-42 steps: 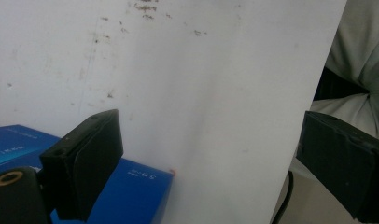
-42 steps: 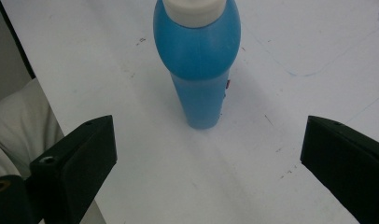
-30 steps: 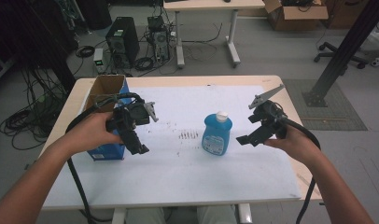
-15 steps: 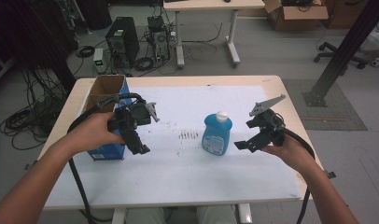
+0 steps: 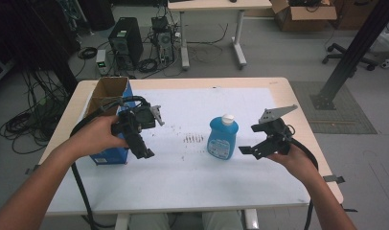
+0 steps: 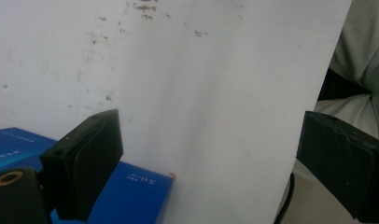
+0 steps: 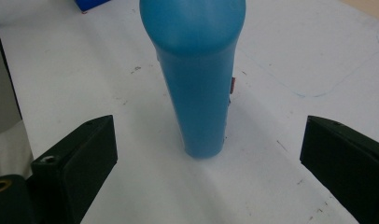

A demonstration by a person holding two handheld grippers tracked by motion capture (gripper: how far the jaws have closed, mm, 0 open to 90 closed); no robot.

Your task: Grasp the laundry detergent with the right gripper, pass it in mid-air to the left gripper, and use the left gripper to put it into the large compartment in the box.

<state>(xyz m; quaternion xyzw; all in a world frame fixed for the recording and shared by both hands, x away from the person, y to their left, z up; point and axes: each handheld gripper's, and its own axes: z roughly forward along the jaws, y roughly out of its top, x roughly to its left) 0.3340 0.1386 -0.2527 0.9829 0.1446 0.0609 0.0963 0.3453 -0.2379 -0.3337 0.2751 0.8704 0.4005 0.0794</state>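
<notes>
A blue dish-soap bottle [image 5: 222, 141] with a white cap stands upright near the middle of the white table top [image 5: 183, 182]. My right gripper [image 5: 250, 140] is open just to the right of it, pointing at it and not touching. In the right gripper view the bottle [image 7: 197, 79] stands a short way ahead, centred between the wide-apart jaws. My left gripper [image 5: 141, 146] is open and empty, held over the table beside a blue cardboard box [image 5: 106, 155]. In the left gripper view the box's corner [image 6: 136, 189] lies by one jaw.
The box is open at the top with a brown inside [image 5: 106, 96] and sits at the table's left edge. Dark smudges [image 5: 195, 139] mark the table top left of the bottle. Behind the table are a computer tower [image 5: 125, 43], floor cables and another table.
My right gripper has dropped a little and edged left, closer to the bottle. The left gripper has barely moved.
</notes>
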